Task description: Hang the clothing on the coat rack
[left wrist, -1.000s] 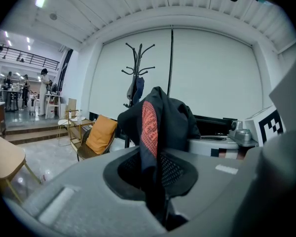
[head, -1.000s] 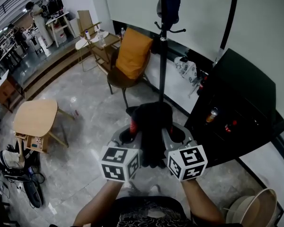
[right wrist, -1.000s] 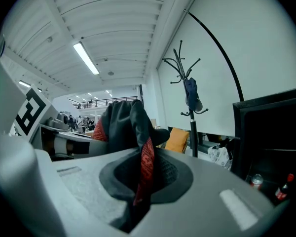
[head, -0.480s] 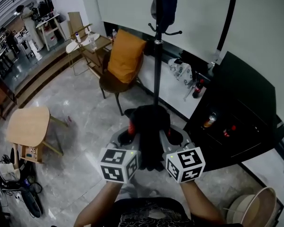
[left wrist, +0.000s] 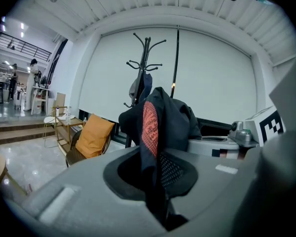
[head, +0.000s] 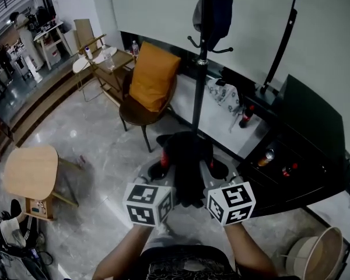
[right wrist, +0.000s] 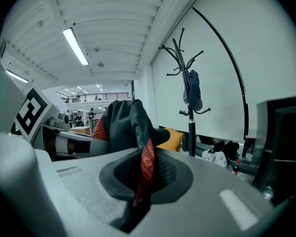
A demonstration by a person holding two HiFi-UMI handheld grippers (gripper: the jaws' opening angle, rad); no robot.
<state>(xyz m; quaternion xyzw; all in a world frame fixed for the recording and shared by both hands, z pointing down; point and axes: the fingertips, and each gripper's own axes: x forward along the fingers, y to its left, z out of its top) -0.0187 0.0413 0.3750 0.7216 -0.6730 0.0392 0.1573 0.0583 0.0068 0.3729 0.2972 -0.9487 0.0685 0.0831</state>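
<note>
Black clothing (head: 186,159), clamped in left hand-held gripper (head: 161,169) and right hand-held gripper (head: 214,169), coat rack (head: 202,69) ahead

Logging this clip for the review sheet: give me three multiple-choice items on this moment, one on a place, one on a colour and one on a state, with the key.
1. In the head view the coat rack stands: A. right of the orange cushion; B. left of it; C. behind the person.
2. The patterned strip on the dark garment is: A. green; B. red; C. white.
3. The left gripper and right gripper are: A. both open; B. only the left shut; C. both shut on the garment.
Key: 1 A, its pole rises to the cushion's right; 2 B, red shows in both gripper views; 3 C, each gripper view shows fabric pinched between closed jaws.
</note>
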